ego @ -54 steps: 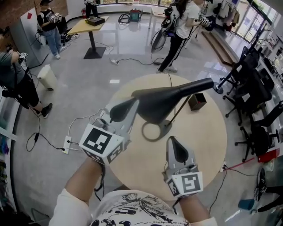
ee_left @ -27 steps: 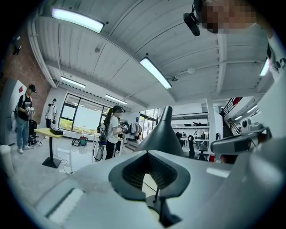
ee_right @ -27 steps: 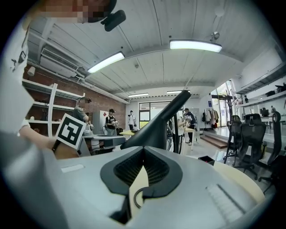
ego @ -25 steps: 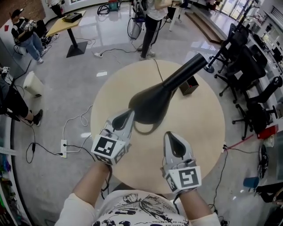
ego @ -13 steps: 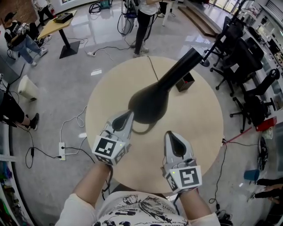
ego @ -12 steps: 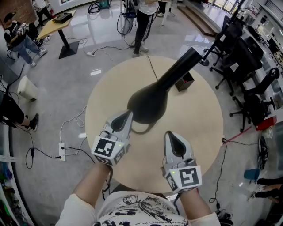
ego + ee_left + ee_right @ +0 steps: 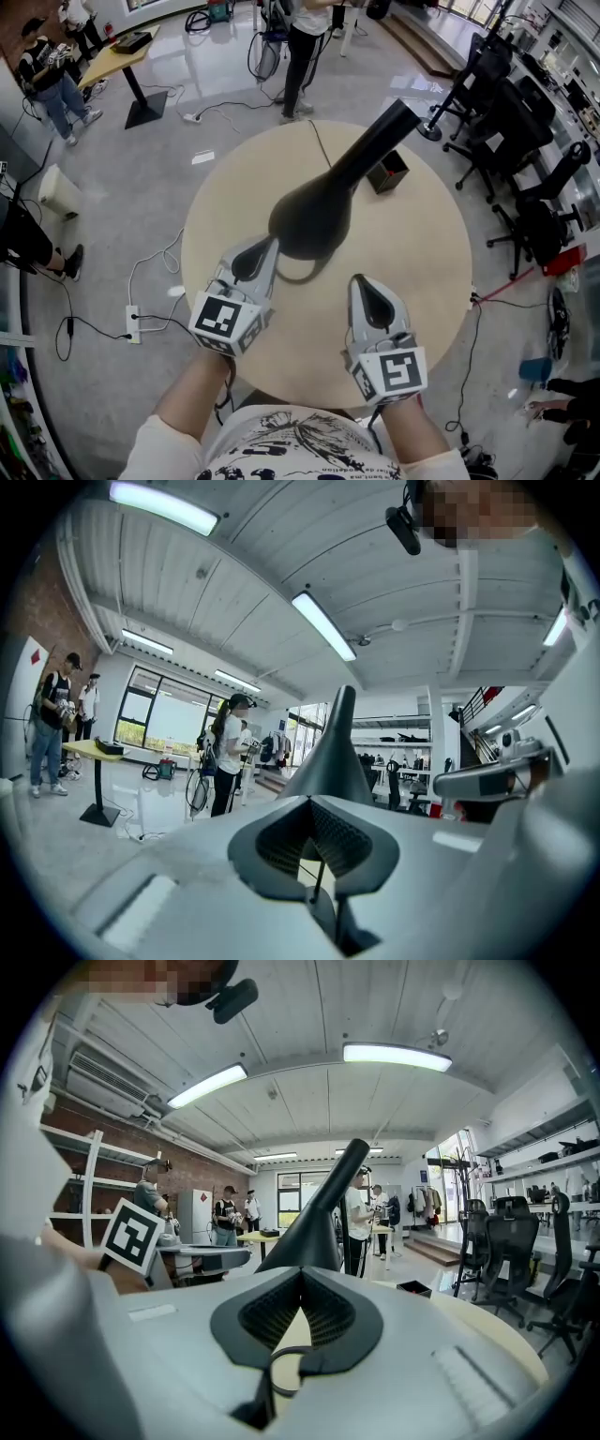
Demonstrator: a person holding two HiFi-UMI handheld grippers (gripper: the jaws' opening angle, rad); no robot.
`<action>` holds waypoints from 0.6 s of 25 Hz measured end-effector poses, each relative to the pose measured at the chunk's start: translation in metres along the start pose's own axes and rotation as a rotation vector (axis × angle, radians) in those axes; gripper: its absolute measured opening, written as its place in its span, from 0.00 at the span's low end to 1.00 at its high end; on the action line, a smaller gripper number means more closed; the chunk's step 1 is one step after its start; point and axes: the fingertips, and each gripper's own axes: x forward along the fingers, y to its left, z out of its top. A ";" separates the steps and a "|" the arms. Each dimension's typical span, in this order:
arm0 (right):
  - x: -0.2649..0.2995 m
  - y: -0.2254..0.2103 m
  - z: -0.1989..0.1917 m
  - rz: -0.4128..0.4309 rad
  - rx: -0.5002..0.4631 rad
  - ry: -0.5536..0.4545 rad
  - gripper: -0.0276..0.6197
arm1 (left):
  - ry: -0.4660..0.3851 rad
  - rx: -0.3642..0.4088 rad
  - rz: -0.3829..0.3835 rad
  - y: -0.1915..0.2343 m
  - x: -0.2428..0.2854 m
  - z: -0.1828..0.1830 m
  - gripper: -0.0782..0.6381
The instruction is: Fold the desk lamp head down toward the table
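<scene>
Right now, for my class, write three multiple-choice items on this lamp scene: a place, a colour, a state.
1. Where is the small box? A on the table's far side; B between the grippers; C on the floor.
2. The lamp head is: A white; B black; C red.
3. The jaws of the right gripper are: A round the box; B wide apart; C together, empty.
Key: 1 A, it sits on the table beyond the lamp head; 2 B, black in every view; 3 C, its own view shows them meeting.
</scene>
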 end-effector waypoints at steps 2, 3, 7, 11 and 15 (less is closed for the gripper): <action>-0.002 0.002 0.007 0.003 -0.014 -0.025 0.05 | -0.041 0.002 0.004 -0.009 -0.010 0.018 0.12; -0.004 0.004 0.012 0.005 -0.023 -0.038 0.05 | -0.065 0.002 0.005 -0.015 -0.016 0.028 0.12; -0.013 0.011 0.029 0.020 -0.044 -0.092 0.05 | -0.157 0.027 0.004 -0.040 -0.048 0.063 0.12; -0.030 0.013 0.044 0.010 -0.072 -0.163 0.05 | -0.180 0.034 0.004 -0.064 -0.074 0.068 0.12; -0.049 0.019 0.047 0.039 -0.099 -0.193 0.05 | -0.176 0.038 0.038 -0.083 -0.089 0.056 0.12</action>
